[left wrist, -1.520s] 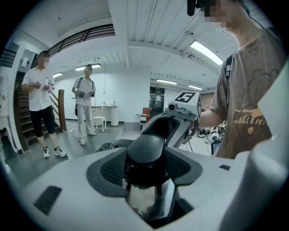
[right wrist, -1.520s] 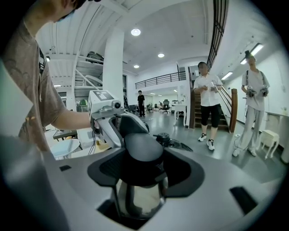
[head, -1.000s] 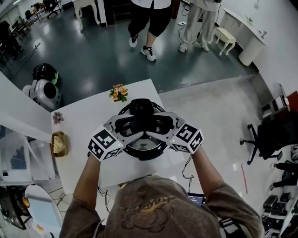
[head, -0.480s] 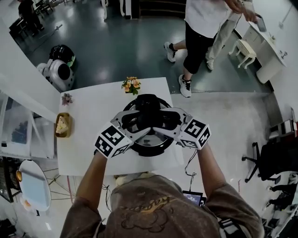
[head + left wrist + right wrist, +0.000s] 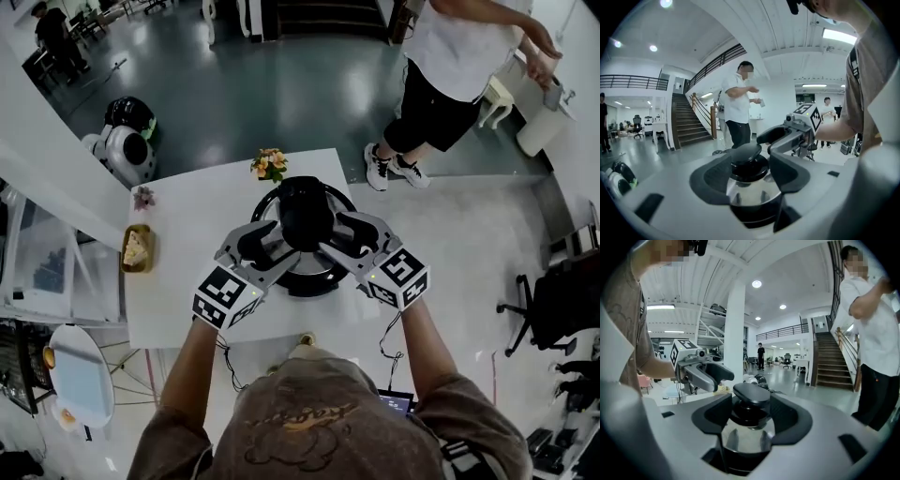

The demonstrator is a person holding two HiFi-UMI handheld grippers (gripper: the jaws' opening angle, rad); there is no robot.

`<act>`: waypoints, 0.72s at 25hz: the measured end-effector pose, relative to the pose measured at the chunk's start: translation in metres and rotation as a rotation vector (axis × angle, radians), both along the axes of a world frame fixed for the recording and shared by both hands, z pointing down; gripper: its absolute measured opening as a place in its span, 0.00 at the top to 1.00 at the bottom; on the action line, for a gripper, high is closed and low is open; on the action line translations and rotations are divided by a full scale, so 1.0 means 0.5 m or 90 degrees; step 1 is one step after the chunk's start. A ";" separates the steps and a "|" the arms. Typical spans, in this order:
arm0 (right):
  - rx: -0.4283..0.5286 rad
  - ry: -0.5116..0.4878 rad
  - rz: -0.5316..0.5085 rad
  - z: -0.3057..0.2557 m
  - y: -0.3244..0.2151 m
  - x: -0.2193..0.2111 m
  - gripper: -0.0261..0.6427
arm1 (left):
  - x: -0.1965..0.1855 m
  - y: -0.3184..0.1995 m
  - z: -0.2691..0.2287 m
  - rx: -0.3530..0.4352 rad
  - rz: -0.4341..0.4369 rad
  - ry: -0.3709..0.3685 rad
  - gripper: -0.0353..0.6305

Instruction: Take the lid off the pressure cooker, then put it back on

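The pressure cooker [image 5: 323, 274] stands on the white table [image 5: 187, 300], its lid topped by a large black knob [image 5: 305, 211]. My left gripper [image 5: 267, 248] reaches the knob from the near left and my right gripper [image 5: 349, 239] from the near right. In the left gripper view the knob [image 5: 746, 159] and shiny lid [image 5: 752, 194] sit between that gripper's [image 5: 749, 158] wide jaws, with the right gripper [image 5: 787, 138] beyond. In the right gripper view the knob [image 5: 751, 399] sits between its own gripper's [image 5: 751, 405] jaws, which are closing. I see neither pair pressing it.
A small pot of flowers [image 5: 269, 164] stands just behind the cooker, a smaller posy [image 5: 142, 197] and a wooden dish with food [image 5: 137, 248] at the table's left. A person [image 5: 450, 75] stands on the floor behind right. Cables [image 5: 384, 337] hang off the near edge.
Both grippers have drawn back from lying crossed over the lid; their tips now flank the knob. The person behind the table has walked to the right.
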State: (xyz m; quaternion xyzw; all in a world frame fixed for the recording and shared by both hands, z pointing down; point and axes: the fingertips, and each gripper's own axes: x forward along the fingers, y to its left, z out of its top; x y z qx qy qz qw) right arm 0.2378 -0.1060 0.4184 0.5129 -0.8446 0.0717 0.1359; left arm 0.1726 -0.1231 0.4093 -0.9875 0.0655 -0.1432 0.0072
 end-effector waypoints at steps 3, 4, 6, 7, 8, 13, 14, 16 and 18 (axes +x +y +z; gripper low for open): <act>0.021 -0.018 0.044 -0.015 0.046 -0.017 0.60 | -0.045 0.035 -0.013 0.002 -0.004 0.017 0.55; 0.026 -0.022 0.054 -0.019 0.062 -0.026 0.60 | -0.059 0.050 -0.015 0.002 -0.003 0.019 0.55; 0.034 -0.023 0.072 -0.026 0.095 -0.044 0.61 | -0.088 0.077 -0.015 0.000 -0.003 0.026 0.55; 0.038 -0.026 0.081 -0.028 0.111 -0.054 0.61 | -0.103 0.089 -0.015 -0.003 -0.006 0.031 0.55; 0.040 -0.030 0.090 -0.028 0.128 -0.064 0.61 | -0.118 0.102 -0.014 -0.006 -0.010 0.038 0.55; 0.044 -0.048 0.137 -0.017 0.208 -0.108 0.71 | -0.188 0.148 -0.010 -0.026 -0.054 0.085 0.65; 0.044 -0.048 0.147 -0.011 0.221 -0.114 0.74 | -0.200 0.154 -0.008 -0.032 -0.066 0.096 0.67; 0.048 -0.054 0.170 -0.001 0.246 -0.124 0.78 | -0.225 0.161 -0.004 -0.039 -0.095 0.119 0.72; 0.047 -0.069 0.197 0.012 0.271 -0.131 0.82 | -0.251 0.167 0.002 -0.034 -0.128 0.136 0.79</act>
